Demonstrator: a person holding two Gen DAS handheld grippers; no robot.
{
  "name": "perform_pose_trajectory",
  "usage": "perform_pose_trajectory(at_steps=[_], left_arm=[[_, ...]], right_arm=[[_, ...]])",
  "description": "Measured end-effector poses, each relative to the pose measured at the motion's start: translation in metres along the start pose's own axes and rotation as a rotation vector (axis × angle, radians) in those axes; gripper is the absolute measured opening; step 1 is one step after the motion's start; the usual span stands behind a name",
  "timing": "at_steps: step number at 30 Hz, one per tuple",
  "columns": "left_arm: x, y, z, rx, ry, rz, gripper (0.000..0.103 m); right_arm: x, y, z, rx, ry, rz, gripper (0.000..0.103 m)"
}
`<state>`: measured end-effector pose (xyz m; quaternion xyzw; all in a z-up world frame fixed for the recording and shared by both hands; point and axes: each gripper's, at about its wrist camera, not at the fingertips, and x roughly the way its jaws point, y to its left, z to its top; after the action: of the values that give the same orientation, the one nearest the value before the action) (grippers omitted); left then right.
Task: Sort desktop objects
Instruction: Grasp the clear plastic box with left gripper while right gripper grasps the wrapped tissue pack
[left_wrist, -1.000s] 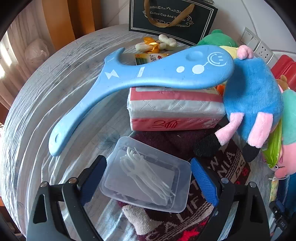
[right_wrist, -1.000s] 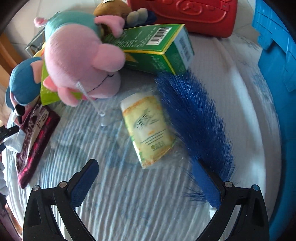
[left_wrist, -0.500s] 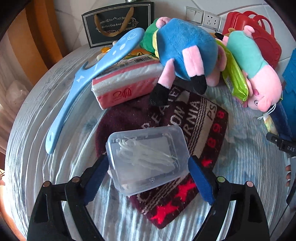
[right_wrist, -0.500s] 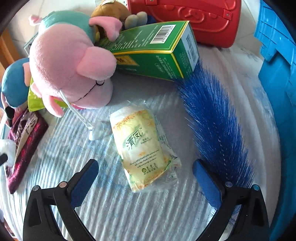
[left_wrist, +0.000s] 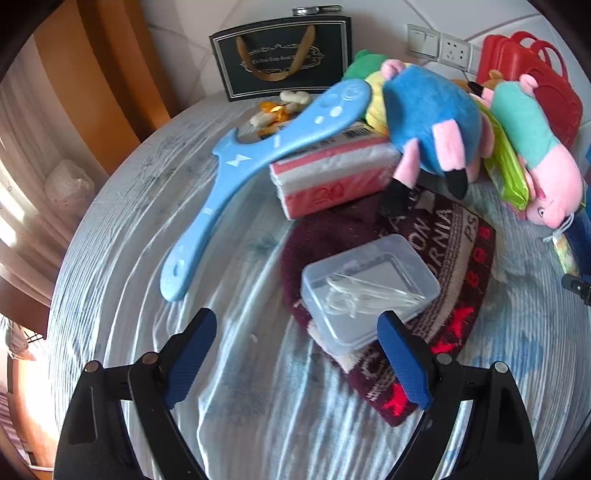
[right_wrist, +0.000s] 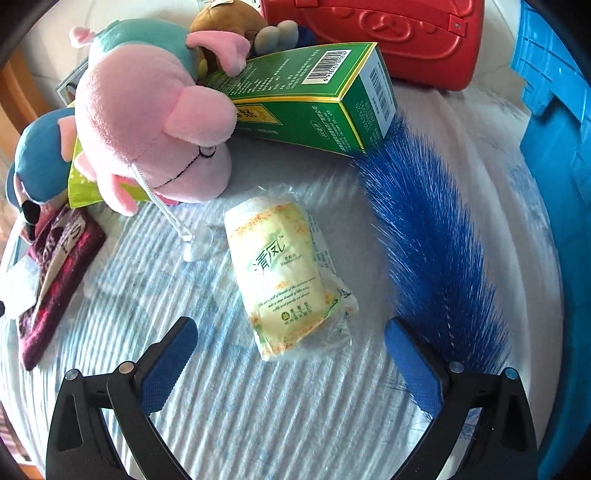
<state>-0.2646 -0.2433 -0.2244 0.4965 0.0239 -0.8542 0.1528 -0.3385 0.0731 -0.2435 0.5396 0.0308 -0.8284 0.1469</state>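
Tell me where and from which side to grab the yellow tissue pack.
Grip the yellow tissue pack across its narrow width, mid-body, coming down from above. It lies flat and lengthwise between the open right gripper fingers, clear of the blue feather duster.

Both views are bright, lit by daylight. In the left wrist view the light enters from the left, where the curtain (left_wrist: 22, 206) is overexposed to near white. The tablecloth (left_wrist: 122, 229) carries wavy bright streaks. The clear box (left_wrist: 369, 288) shows mild glare on its lid. In the right wrist view the pink plush (right_wrist: 147, 133) casts a soft shadow on the cloth (right_wrist: 280, 424) below it, and the tissue pack (right_wrist: 288, 273) wrapper glints. Fisheye distortion bends straight lines at the rim; dark vignetting fills the corners. Central areas are sharp; edges are slightly soft. Motion blur is not evident.
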Motion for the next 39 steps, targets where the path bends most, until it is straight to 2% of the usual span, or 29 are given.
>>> perform_pose_trajectory(at_steps=[3,5,6,7,10,12,17,22,25,28,30,33,35,36,37,39], left_arm=[[0.003,0.019,0.016,-0.054,-0.044,-0.001,0.09],[0.009,0.027,0.031,-0.092,-0.064,-0.013,0.09],[0.016,0.031,0.038,-0.115,-0.065,-0.007,0.09],[0.026,0.034,0.044,-0.134,-0.053,0.007,0.09],[0.057,0.033,0.051,-0.134,0.063,0.04,0.088],[0.058,0.021,0.038,-0.099,0.1,0.004,0.086],[0.026,-0.006,-0.001,-0.027,0.129,-0.115,0.086],[-0.019,-0.034,-0.01,0.061,0.058,-0.218,0.086],[-0.021,-0.059,-0.011,0.123,0.071,-0.221,0.086],[-0.009,-0.078,-0.017,0.131,0.133,-0.254,0.086],[0.0,-0.091,-0.023,0.145,0.161,-0.243,0.086],[0.017,-0.105,-0.027,0.151,0.191,-0.18,0.086],[0.025,-0.108,-0.027,0.13,0.199,-0.166,0.08],[0.028,-0.108,-0.027,0.122,0.199,-0.161,0.07],[0.03,-0.109,-0.026,0.12,0.199,-0.149,0.064],[0.03,-0.11,-0.024,0.126,0.184,-0.132,0.06]], right_arm=[[-0.004,0.001,0.0,0.0,0.004,0.013,0.099],[-0.007,0.003,0.0,0.002,0.0,0.022,0.093],[-0.008,0.003,0.001,0.003,-0.002,0.024,0.086],[-0.01,0.004,0.001,0.003,-0.006,0.024,0.077],[-0.014,0.005,0.002,0.008,-0.007,0.042,0.07],[-0.017,0.005,0.001,0.008,-0.002,0.045,0.068],[-0.023,0.006,-0.004,-0.006,0.014,0.06,0.067],[-0.037,0.021,-0.006,-0.071,-0.015,0.071,0.067],[-0.04,0.025,0.0,-0.087,-0.027,0.049,0.068],[-0.039,0.022,0.006,-0.067,-0.02,0.042,0.072],[-0.038,0.021,0.009,-0.069,-0.015,0.021,0.079],[-0.037,0.022,0.012,-0.082,-0.018,0.001,0.089],[-0.034,0.024,0.014,-0.094,-0.02,-0.009,0.09],[-0.032,0.024,0.015,-0.098,-0.019,-0.012,0.09],[-0.03,0.025,0.016,-0.102,-0.018,-0.015,0.09],[-0.025,0.028,0.018,-0.111,-0.014,-0.023,0.09]])
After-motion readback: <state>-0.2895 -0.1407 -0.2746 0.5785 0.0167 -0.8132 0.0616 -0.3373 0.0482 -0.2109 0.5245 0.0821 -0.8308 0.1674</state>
